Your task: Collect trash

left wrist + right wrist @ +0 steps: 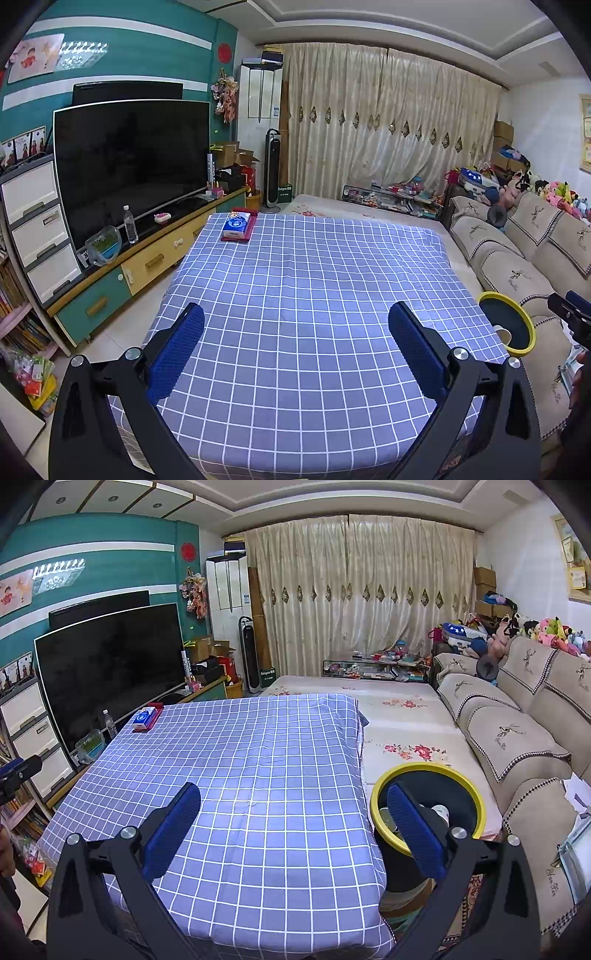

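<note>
A black trash bin with a yellow rim [428, 771] stands just off the right edge of the checked blue tablecloth [258, 760]; a white cup-like item [440, 810] and other scraps lie inside it. The same bin [508, 321] shows at the right of the left wrist view. My right gripper [293, 812] is open above the cloth's near right part, its right finger over the bin's mouth. Held over the near middle of the cloth, my left gripper [295, 332] is open with nothing between its fingers. A blue tissue pack [238, 223] on a red box rests at the table's far left corner.
A TV [129, 162] on a low cabinet with a water bottle [130, 224] runs along the left. A beige sofa [517, 731] with cushions lines the right, plush toys on its back. A floral mat [399, 709] and clutter before curtains lie beyond the table.
</note>
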A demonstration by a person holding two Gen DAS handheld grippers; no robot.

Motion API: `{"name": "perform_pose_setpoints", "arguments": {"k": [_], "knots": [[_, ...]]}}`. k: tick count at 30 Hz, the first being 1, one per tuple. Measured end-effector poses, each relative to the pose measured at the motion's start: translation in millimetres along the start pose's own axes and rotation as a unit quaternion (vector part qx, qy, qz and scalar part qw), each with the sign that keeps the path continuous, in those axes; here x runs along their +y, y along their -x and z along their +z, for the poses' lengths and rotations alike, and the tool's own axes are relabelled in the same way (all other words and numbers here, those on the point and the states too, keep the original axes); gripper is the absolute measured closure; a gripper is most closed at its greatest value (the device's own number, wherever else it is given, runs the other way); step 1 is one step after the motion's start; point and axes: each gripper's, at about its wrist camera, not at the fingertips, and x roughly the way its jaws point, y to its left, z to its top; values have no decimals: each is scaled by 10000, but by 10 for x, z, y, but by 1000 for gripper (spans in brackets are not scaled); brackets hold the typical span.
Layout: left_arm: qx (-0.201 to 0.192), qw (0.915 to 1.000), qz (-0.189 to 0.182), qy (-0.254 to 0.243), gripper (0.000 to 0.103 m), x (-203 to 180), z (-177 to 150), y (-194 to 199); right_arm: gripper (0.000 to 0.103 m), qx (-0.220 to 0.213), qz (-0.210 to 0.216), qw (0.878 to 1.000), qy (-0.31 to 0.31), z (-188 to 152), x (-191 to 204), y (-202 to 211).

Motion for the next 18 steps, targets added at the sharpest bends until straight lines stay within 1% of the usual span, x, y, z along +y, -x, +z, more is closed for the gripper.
{"name": "perform_pose_setpoints", "arguments": {"k": [7, 13, 18], "knots": [[24, 10000, -28, -25, 5, -33, -20, -32, 7, 2, 12, 10000, -29, -13, -6, -22], [109, 9999, -52, 92, 5, 10, -19, -92, 7, 13, 8, 10000, -26, -17, -18, -32], [134, 9999, -60, 90, 5, 5, -34, -129, 7, 26, 8, 10000, -58, -34, -38, -46]]}}
